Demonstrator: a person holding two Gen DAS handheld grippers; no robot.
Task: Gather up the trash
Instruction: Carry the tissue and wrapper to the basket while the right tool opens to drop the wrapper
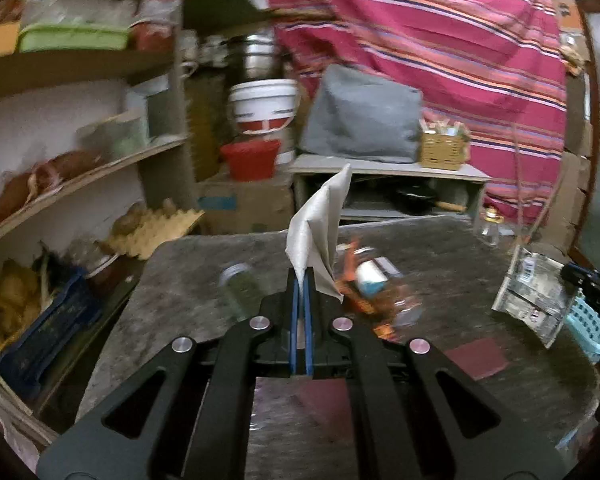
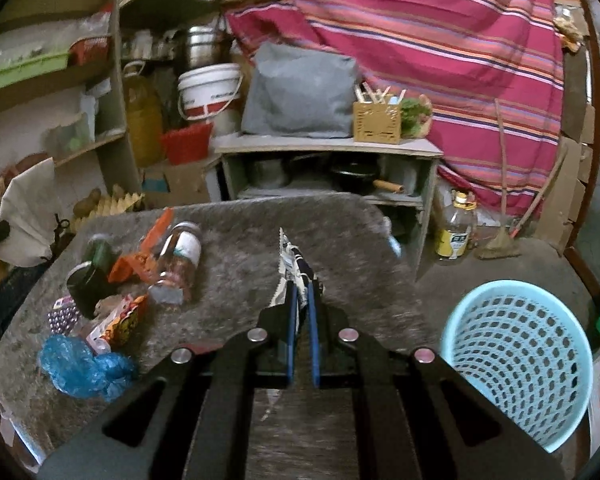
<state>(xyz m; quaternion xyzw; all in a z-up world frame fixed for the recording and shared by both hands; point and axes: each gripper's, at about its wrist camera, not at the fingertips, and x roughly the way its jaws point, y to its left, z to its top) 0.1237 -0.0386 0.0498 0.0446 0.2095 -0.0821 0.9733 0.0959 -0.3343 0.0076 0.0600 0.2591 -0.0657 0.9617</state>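
My left gripper (image 1: 301,276) is shut on a pale grey paper napkin (image 1: 320,224) that stands up from its tips, lifted above the grey table (image 1: 188,280). My right gripper (image 2: 300,286) is shut on a flat white-and-dark wrapper (image 2: 289,264) with a serrated edge; the left wrist view shows this wrapper (image 1: 532,296) at the right. A light-blue mesh basket (image 2: 516,360) stands beside the table's right end, below my right gripper. Still on the table (image 2: 340,240) lie an orange wrapper (image 2: 142,258), a lying jar (image 2: 180,264), a dark cup (image 2: 86,288), a snack wrapper (image 2: 120,320) and a blue plastic bag (image 2: 84,368).
Cluttered wooden shelves (image 1: 80,176) run along the left, with an egg tray (image 1: 156,228) at the table's far-left corner. A low cabinet (image 2: 324,148) with a grey cushion sits behind the table. An oil bottle (image 2: 456,228) and a broom stand on the floor by the striped cloth.
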